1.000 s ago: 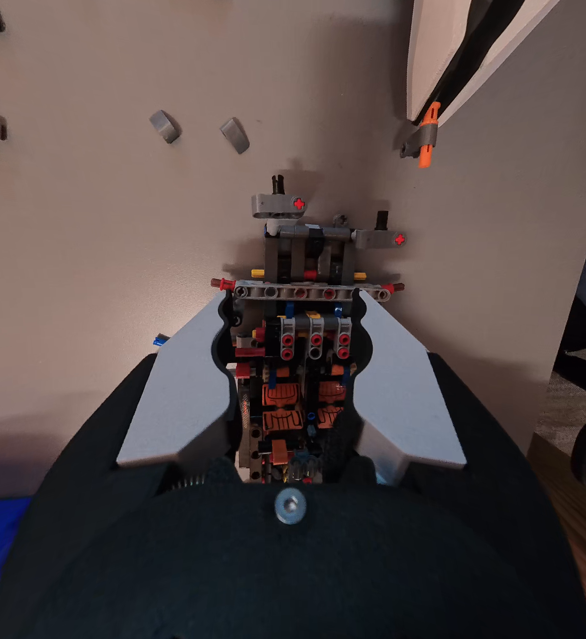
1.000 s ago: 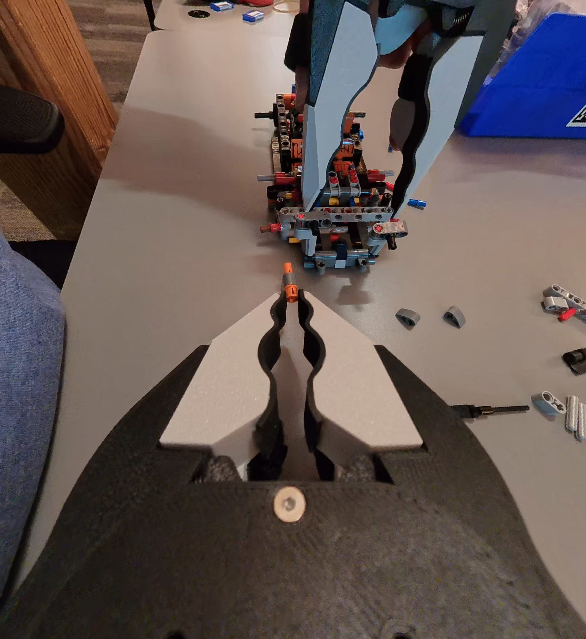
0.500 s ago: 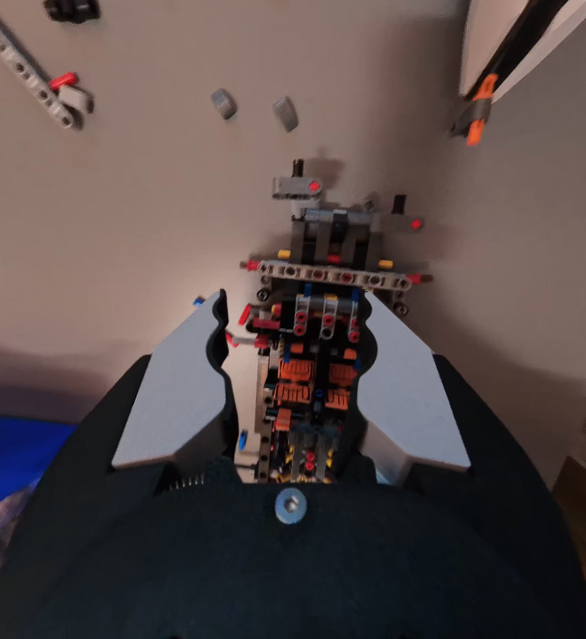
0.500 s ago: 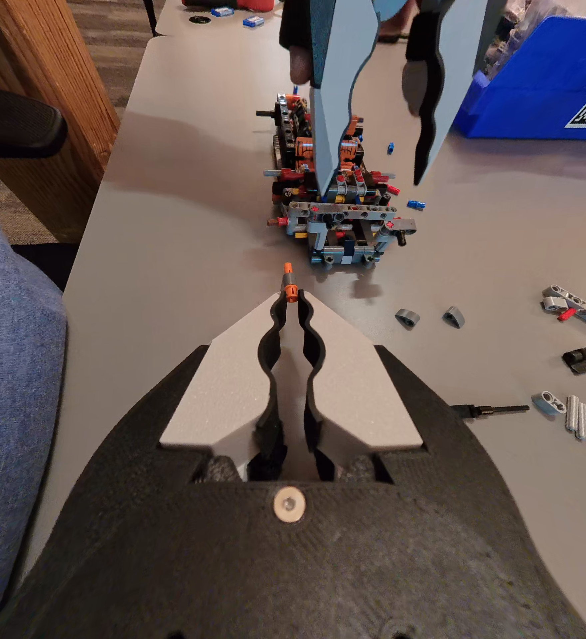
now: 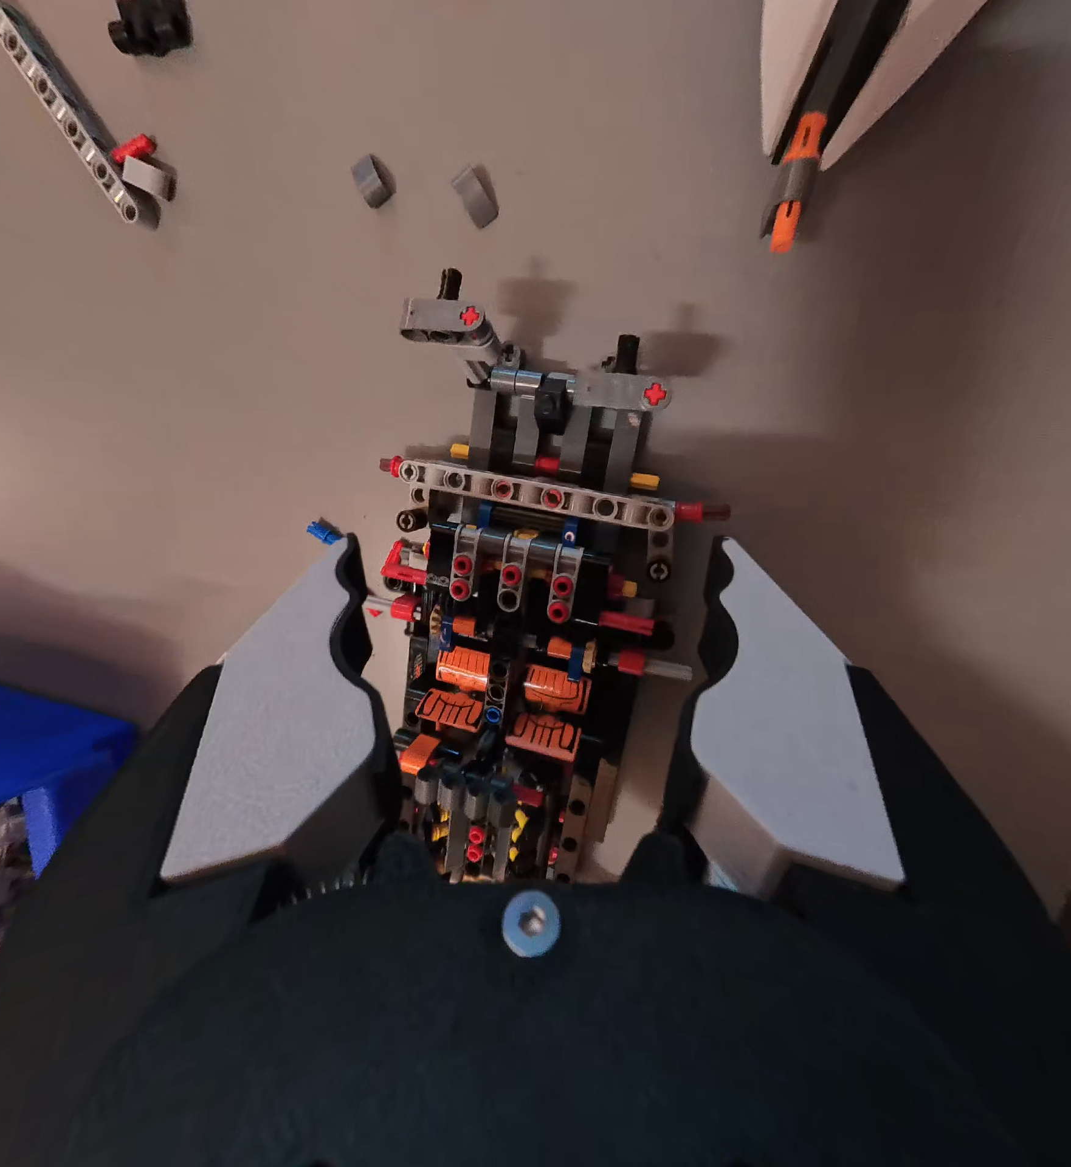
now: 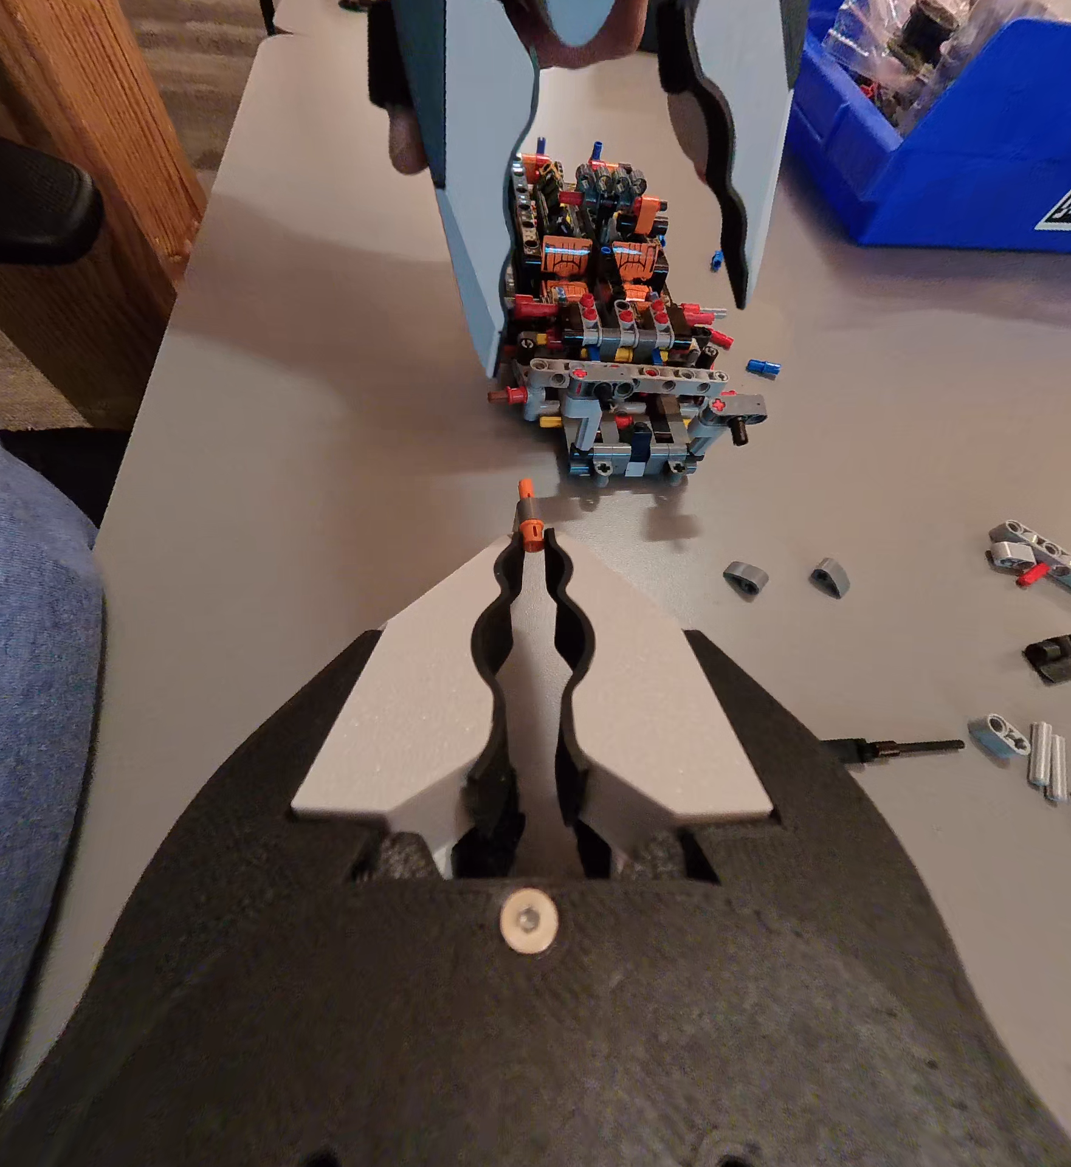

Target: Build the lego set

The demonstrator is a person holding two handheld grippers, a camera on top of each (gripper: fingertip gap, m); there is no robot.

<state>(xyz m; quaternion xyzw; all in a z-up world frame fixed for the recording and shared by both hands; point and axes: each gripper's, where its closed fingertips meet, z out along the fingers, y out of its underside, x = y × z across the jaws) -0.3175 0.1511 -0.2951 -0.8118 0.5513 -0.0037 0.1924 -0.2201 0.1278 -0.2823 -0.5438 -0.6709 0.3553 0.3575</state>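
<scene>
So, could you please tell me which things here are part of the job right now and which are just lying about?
In use:
- lego model
- orange-grey pin, in right gripper
- left gripper, open over the model

Lying about:
- two grey curved pieces
- long grey beam
- blue pin
- blue bin

A grey, black and red lego model [image 6: 615, 353] with ribbed orange blocks was seen on a pale grey table [image 6: 305, 404]. An orange-and-grey pin [image 6: 528, 514] was framed by light grey, black-lined fingers [image 6: 419, 669]. A blue bin [image 6: 962, 151] was pictured far right.
</scene>
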